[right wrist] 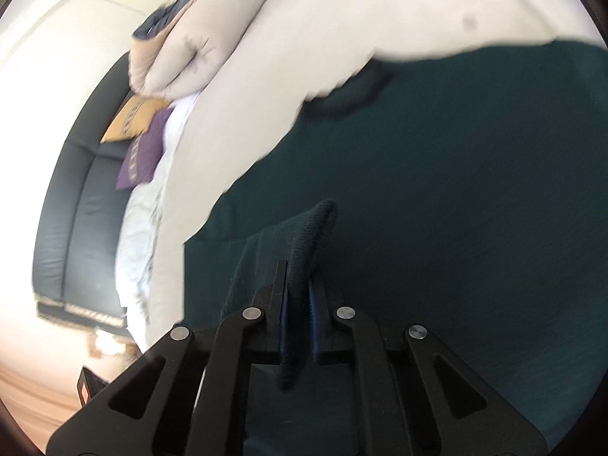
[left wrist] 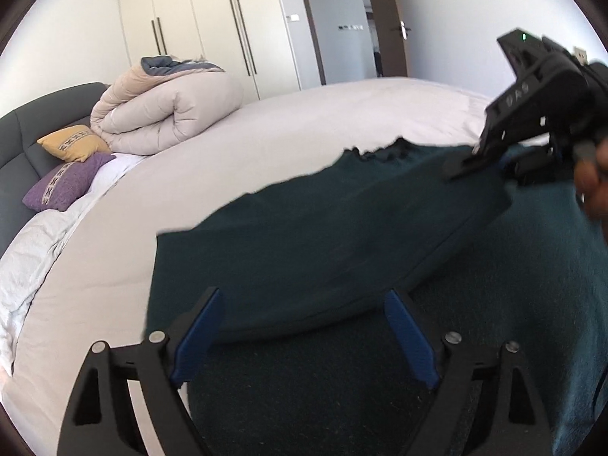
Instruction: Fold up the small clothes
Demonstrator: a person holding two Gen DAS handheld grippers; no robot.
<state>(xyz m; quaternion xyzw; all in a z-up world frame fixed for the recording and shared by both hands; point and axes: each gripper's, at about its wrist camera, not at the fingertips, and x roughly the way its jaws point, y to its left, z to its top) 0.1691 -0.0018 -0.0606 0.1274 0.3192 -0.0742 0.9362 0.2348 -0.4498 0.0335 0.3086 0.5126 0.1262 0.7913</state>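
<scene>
A dark green garment (left wrist: 342, 228) lies spread on the pale bed sheet (left wrist: 266, 133), with one side folded over itself. My left gripper (left wrist: 304, 323) is open just above the garment's near part, its blue pads (left wrist: 201, 338) wide apart and empty. My right gripper (left wrist: 490, 152) shows at the far right of the left wrist view, down at the garment's far edge. In the right wrist view the right gripper (right wrist: 300, 296) is shut on a ribbed edge of the garment (right wrist: 456, 190), which stands up between the fingers.
A rolled beige duvet (left wrist: 167, 114) lies at the head of the bed, beside a yellow cushion (left wrist: 74, 144) and a purple cushion (left wrist: 64, 182). A dark headboard (left wrist: 19, 133) stands left. Wardrobes (left wrist: 212, 26) and an open door (left wrist: 342, 26) are behind.
</scene>
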